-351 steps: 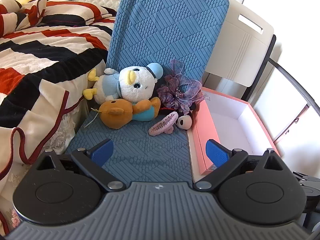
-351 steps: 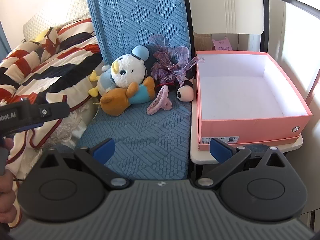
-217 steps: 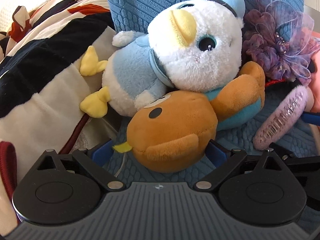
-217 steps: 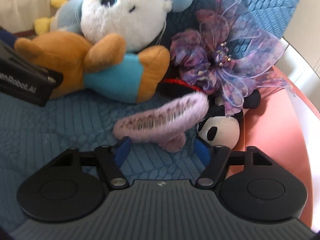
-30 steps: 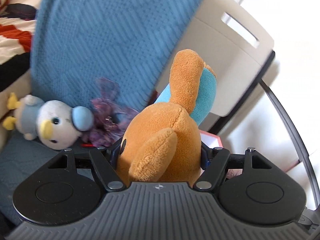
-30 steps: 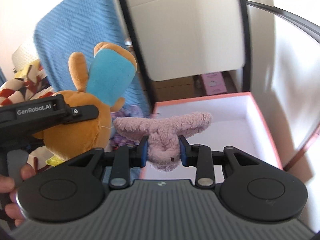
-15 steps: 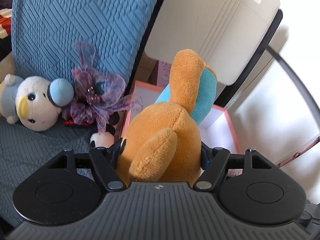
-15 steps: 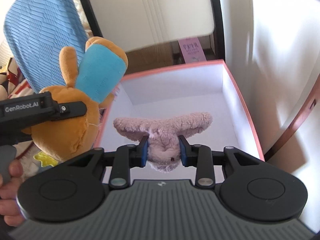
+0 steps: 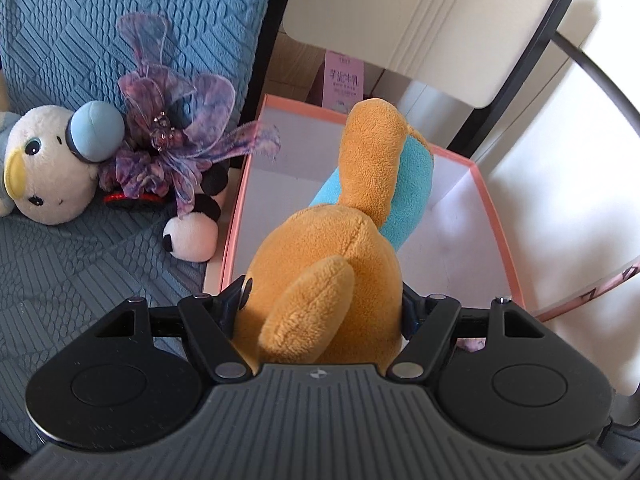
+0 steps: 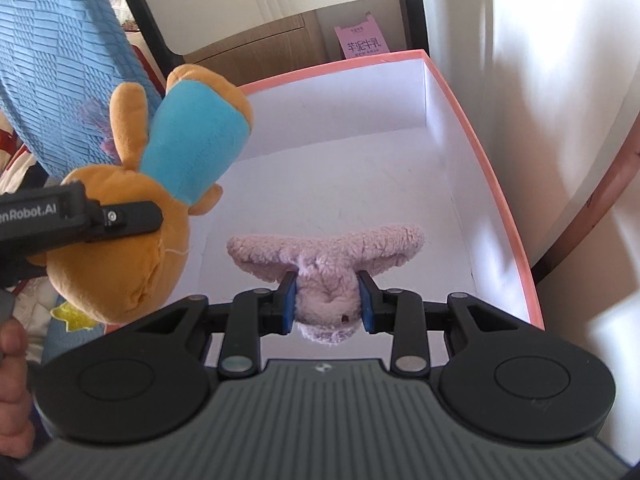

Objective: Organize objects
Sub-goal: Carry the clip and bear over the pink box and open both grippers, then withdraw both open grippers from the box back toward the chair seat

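My left gripper is shut on the orange plush bear with a blue shirt, squeezing its head; it hangs over the near left part of the pink box. The right wrist view shows the same bear at left, above the pink box's left wall. My right gripper is shut on the fuzzy pink hair claw, held over the box's white floor. A white duck plush, a purple ribbon flower and a small panda plush lie on the blue chair.
The blue quilted chair cushion sits left of the box. A cream chair back with a black frame rises behind the box, with a pink carton under it. A hand grips the left tool at the left edge.
Both grippers have sunk and tilted down toward the pink box, which now fills more of each view. The bear and hair claw stay gripped as before.
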